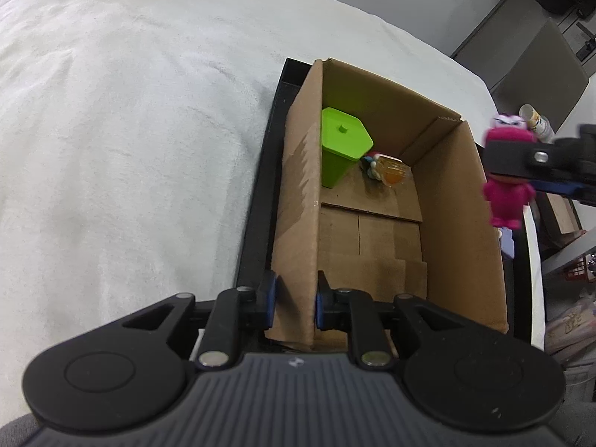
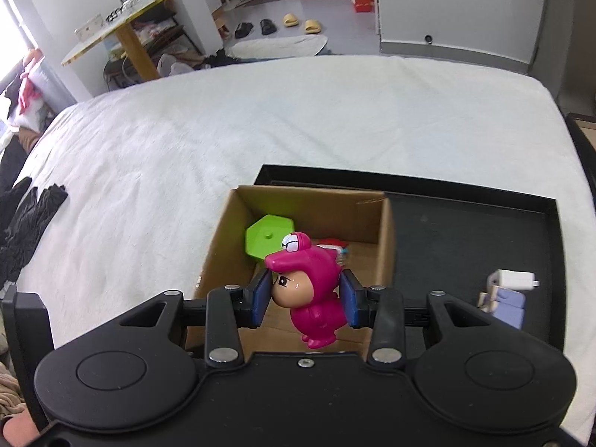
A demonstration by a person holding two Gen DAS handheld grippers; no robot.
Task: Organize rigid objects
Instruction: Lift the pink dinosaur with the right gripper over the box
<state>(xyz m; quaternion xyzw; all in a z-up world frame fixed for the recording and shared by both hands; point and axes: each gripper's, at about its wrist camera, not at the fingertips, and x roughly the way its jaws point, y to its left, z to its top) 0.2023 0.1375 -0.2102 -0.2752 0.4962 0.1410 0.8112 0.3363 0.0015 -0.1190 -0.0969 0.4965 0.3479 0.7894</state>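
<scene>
A cardboard box [image 1: 458, 201] [image 2: 223, 246] stands in a black tray [image 1: 260, 186] [image 2: 465, 231] on a white bed. Inside it are a green hexagonal container [image 1: 341, 145] [image 2: 266, 236] and a small orange-and-clear toy [image 1: 389, 171]. My left gripper [image 1: 294, 300] is shut on the box's near left wall. My right gripper [image 2: 304, 298] is shut on a pink figurine [image 2: 311, 290] [image 1: 508, 186], held above the box's near edge. In the left wrist view the figurine hangs just outside the box's right wall.
A small lavender and white toy [image 2: 508, 294] [image 1: 507, 244] lies in the tray right of the box. Black gloves [image 2: 26, 219] lie at the bed's left edge. A table with jars [image 2: 123, 18] and slippers [image 2: 290, 22] stand beyond the bed.
</scene>
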